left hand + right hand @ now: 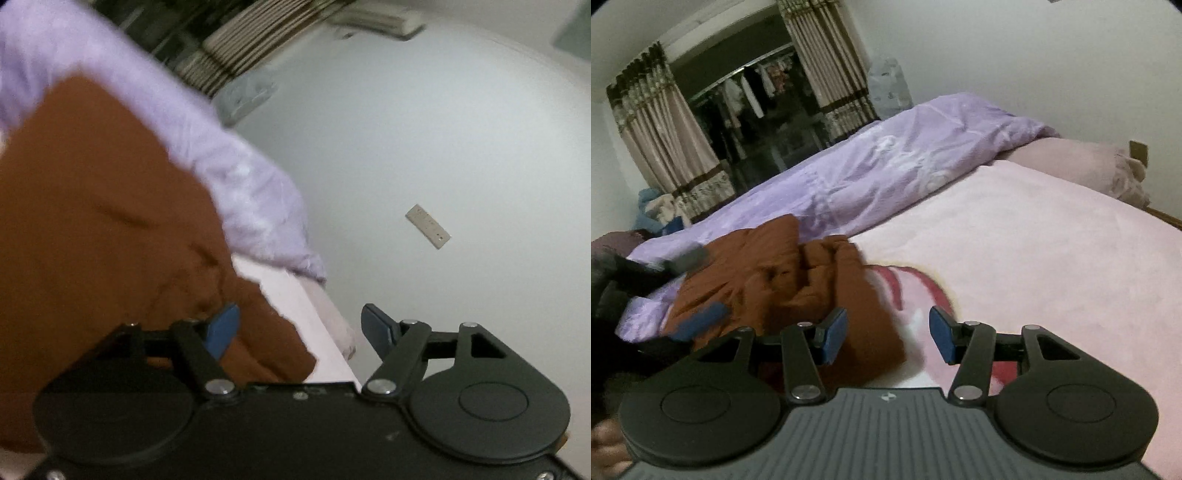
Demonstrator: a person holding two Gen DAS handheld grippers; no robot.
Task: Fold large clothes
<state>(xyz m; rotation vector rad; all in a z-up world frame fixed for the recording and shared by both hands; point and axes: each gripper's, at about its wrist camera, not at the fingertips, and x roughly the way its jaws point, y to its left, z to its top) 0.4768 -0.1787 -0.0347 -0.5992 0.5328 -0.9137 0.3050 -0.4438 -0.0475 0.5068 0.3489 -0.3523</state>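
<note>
- Your right gripper (888, 338) hangs with its jaws spread and nothing between them, low over the pink bedsheet (1034, 258).
- The rust-brown garment (783, 280) lies bunched ahead and to the left of that gripper, its near edge just beside the left blue pad; its bulk runs back toward the lilac quilt (879, 166).
- Your left gripper (301, 326) is likewise released, its left pad over the garment's (92, 221) cloth, its right pad over bare wall; whether the pad touches cloth is blurred.
- Seen from the right wrist, the left gripper (698, 291) sits at the garment's far left side, so it appears the nearer hand.
- The quilt (229, 162) borders the garment behind.
</note>
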